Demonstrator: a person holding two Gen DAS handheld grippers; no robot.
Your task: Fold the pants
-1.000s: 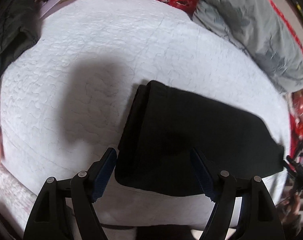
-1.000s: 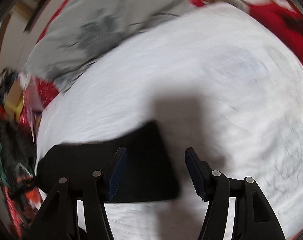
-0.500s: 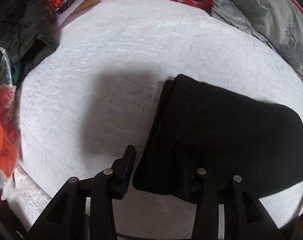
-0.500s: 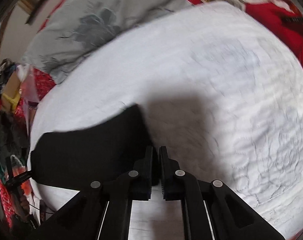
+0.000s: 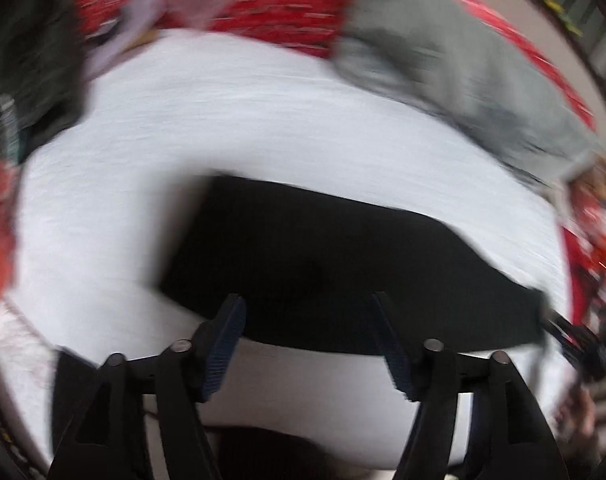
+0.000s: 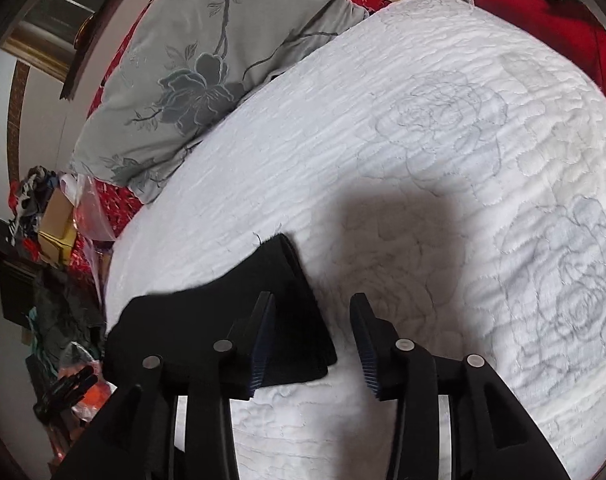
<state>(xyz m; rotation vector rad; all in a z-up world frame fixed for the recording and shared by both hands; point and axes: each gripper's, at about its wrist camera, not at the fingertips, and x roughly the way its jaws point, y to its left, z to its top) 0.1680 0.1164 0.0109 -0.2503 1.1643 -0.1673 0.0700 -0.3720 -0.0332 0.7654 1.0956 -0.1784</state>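
Pants (image 5: 335, 272) are down to a compact black bundle lying flat on the white quilt (image 6: 443, 128) of the bed, near its front edge. Both sets of tongs have just been opening: half a second ago the right tongs (image 6: 313, 340) were pressed together and the left tongs (image 5: 309, 344) were squeezed in on the bundle's edge, and now both are spread with nothing pinched. From the right wrist I see the bundle's corner sitting between the fingers, but the pads aren't touching it. The left view has gone blurry and shows more of the bundle than before, so I'd say I've pulled that hand away. My read: that squeeze was a last tidy-up and the fold is basically done. The grey flowered pillow (image 6: 207, 64) is well off to the side.
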